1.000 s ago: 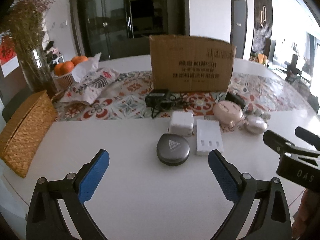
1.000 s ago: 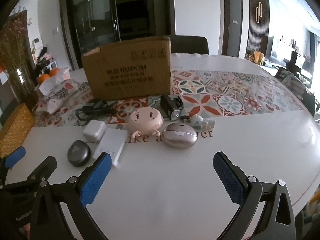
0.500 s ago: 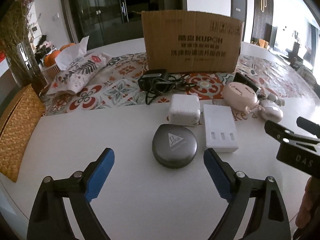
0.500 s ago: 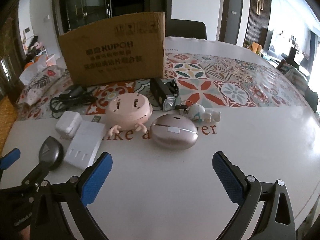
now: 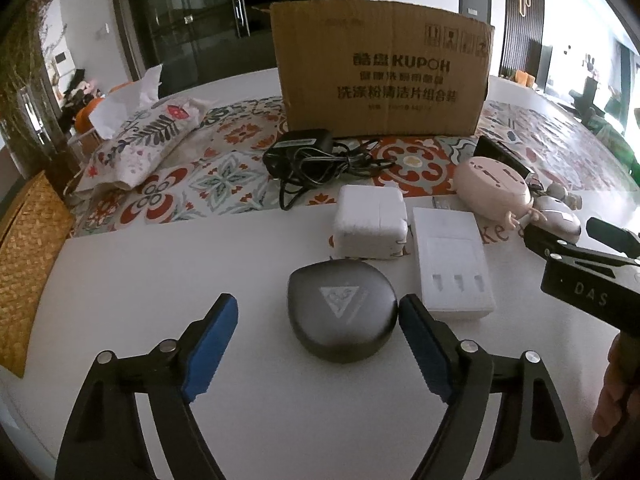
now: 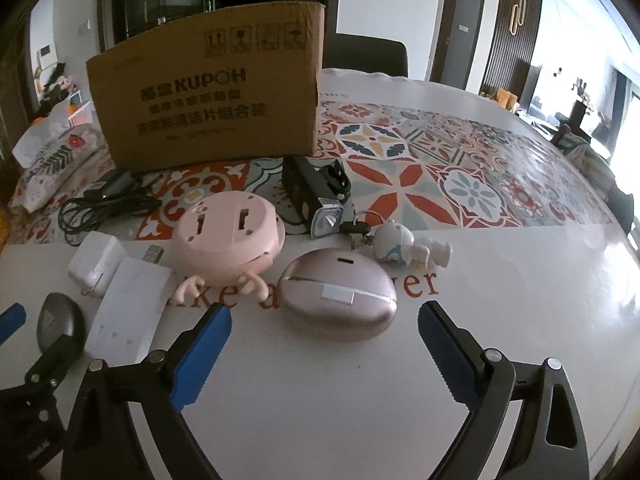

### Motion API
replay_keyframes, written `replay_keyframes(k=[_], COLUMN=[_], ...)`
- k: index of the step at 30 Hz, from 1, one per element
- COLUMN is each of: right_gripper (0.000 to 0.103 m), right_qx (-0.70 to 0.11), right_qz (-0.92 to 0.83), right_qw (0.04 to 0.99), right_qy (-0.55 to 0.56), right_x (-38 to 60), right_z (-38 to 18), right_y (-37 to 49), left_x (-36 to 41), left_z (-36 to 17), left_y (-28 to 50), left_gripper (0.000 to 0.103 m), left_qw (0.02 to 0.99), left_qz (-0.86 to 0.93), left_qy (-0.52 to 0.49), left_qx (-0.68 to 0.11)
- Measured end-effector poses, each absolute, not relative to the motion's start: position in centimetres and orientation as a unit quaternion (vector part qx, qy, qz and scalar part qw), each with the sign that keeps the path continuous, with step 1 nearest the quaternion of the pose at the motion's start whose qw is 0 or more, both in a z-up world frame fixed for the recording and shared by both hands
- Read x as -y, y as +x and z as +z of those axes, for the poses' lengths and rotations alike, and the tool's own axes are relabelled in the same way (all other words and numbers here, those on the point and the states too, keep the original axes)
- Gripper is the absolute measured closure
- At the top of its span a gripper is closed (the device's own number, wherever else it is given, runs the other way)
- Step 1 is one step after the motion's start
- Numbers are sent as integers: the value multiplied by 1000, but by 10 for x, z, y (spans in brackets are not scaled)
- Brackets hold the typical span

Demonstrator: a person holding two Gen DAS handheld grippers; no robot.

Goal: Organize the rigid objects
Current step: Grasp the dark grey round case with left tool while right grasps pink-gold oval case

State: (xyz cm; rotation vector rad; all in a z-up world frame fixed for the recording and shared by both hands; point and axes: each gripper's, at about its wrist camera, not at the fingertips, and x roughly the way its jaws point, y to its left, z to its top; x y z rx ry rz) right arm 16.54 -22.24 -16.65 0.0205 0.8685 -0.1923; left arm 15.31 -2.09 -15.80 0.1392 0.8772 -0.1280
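Jaws of left gripper (image 5: 318, 322) spread wide, empty; grey case (image 5: 342, 314) lies between tips, right pad touching its edge, left pad apart. Right gripper (image 6: 324, 334) likewise wide, empty; pink oval case (image 6: 338, 300) just ahead, long axis crosswise. Cardboard box (image 5: 384, 80) behind on bench (image 5: 160, 264).

The left gripper (image 5: 318, 320) has closed in around the grey case (image 5: 342, 311); the right gripper (image 6: 324, 330) neared the pink case (image 6: 338, 294).

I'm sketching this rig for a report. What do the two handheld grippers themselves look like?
Both look alike. The left gripper and right gripper have black angular frames with triangular cut-outs, silver round pivot bolts, and two fingers faced with ridged blue pads. The right gripper's body carries white lettering "DAS". No cables show.
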Motion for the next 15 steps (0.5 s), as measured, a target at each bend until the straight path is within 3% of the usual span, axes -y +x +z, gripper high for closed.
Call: replay_keyframes(k=[10, 15], right_gripper=[24, 36], right_qx=[-429, -432], right_qz=[-95, -93], right_qw=[898, 897], right_qy=[14, 19], right_x=[228, 229], right_z=[-175, -176], right_y=[182, 183], left_x=[25, 27], left_z=[-164, -165], left_y=[164, 164], left_gripper=[41, 41], left_qw=[895, 897], left_qz=[-79, -78], left_qy=[49, 51], left_qx=[-437, -432])
